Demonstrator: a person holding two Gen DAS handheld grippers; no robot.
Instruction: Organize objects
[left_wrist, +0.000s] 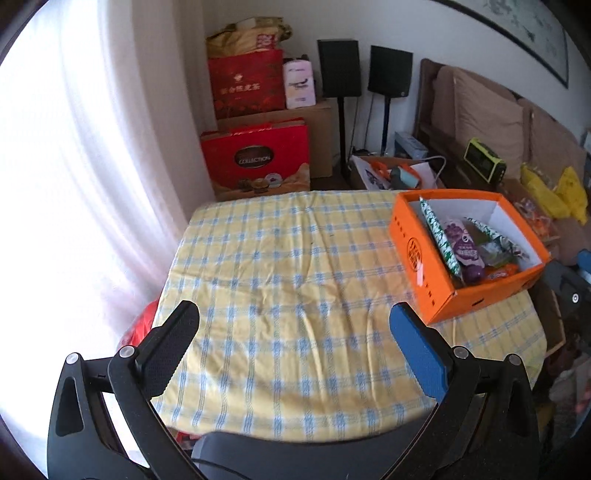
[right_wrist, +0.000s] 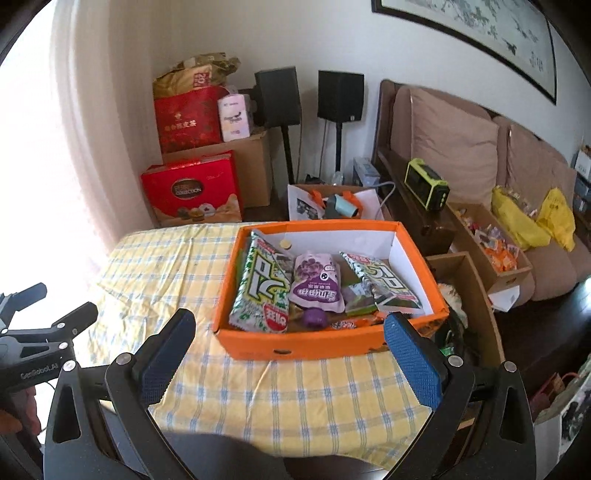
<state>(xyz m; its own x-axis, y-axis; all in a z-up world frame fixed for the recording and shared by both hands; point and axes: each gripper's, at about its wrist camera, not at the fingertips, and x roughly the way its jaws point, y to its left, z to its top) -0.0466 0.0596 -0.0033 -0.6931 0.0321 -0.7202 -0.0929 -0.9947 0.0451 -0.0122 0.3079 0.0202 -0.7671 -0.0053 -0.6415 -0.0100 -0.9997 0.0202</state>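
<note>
I hold my left gripper (left_wrist: 293, 325) over the near edge of the table covered in a yellow-and-blue checked cloth (left_wrist: 280, 266), its jaws spread wide with nothing between them, and my right gripper (right_wrist: 290, 332) hovers just short of the open orange cardboard box (right_wrist: 303, 345), equally wide and empty. The box sits toward the table's far right corner, its near right corner almost at the cloth's edge, which keeps it within reach of my right side and leaves the left stretch of cloth bare. Inside it the snack packets lie packed side by side: a long green-and-white printed packet (right_wrist: 264, 291) against the left wall, a purple grape-print pouch with a round cap (right_wrist: 316, 286) in the middle, and a second green-and-white packet (right_wrist: 380, 282) leaning toward the right wall, with smaller orange wrappers wedged along the front. They lean on one another because the box is nearly full. Since I see nothing loose on the cloth and both grippers are free, I judge the gathering is largely done.
</note>
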